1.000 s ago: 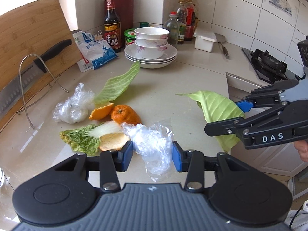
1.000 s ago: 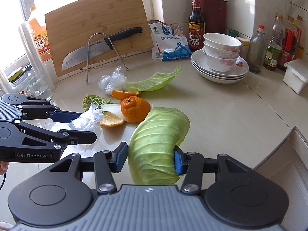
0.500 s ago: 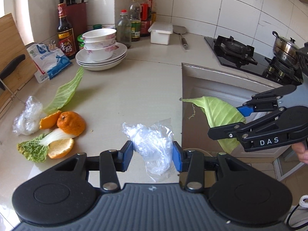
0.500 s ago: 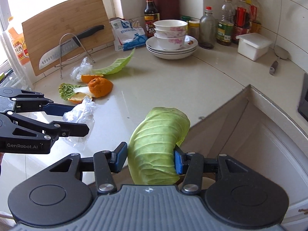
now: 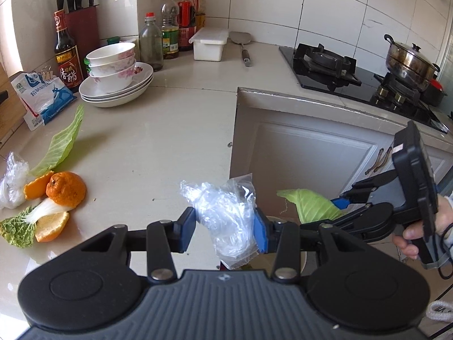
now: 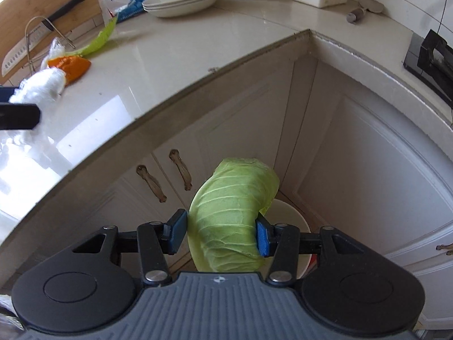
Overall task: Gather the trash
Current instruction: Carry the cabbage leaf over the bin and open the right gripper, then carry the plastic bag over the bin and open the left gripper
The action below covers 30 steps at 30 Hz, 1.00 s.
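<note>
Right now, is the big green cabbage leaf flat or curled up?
Curled. The big green cabbage leaf bends into an arch between the right claw's blue pads, hanging past the counter edge.

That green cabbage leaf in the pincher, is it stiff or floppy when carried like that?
Probably floppy: the cabbage leaf curls over in the right gripper. Likely light, since a pinch across its width holds it.
</note>
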{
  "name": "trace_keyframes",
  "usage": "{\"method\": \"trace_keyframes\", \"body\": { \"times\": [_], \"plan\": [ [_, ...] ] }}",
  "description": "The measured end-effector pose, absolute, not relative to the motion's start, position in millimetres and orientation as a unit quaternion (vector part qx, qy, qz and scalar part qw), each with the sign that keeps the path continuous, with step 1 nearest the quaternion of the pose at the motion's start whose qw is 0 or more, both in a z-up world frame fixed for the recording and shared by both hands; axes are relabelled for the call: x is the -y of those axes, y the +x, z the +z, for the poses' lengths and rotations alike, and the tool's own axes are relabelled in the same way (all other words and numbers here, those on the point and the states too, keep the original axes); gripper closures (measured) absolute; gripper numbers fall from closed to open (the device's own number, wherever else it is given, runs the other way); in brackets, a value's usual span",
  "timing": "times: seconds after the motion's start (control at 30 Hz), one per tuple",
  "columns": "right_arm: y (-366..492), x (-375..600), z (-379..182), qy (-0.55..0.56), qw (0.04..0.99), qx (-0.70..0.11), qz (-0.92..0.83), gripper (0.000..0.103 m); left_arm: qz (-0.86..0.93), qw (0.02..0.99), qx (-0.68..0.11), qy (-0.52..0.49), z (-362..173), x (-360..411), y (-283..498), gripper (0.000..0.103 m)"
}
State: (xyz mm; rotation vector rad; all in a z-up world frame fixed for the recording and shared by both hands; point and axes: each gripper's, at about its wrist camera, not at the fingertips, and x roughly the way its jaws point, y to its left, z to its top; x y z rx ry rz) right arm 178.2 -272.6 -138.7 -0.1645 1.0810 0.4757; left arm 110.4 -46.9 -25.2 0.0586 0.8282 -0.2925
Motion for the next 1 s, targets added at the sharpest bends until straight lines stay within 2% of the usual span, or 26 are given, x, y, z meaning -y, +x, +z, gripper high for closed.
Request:
{"method": "trace_keyframes", "body": {
  "times": [0.23, 0.37, 0.53, 0.67, 1.0],
  "plan": [
    [200.5, 278.2, -194.0, -0.096, 0.814, -0.535, 0.205, 0.045, -0.119, 0.902, -0.414, 0.031, -26.2, 47.1, 110.7, 0.061],
    [208.6, 280.0, -208.9, -0.103, 0.814, -0.538, 0.196, 0.020, -0.110, 0.901, -0.418, 0.030, -28.0, 47.8, 112.2, 0.061],
    [204.6, 280.3, -202.4, -0.100, 0.821, -0.526, 0.196, 0.015, -0.115, 0.899, -0.420, 0.033, -31.1, 52.2, 115.3, 0.061],
    [199.3, 281.9, -188.2, -0.096, 0.832, -0.510, 0.198, 0.003, -0.127, 0.897, -0.421, 0.037, -34.3, 58.8, 118.6, 0.061],
    [173.0, 289.2, -158.3, -0.082, 0.849, -0.482, 0.202, 0.000, -0.166, 0.890, -0.423, 0.046, -44.1, 85.1, 125.6, 0.061]
  ]
}}
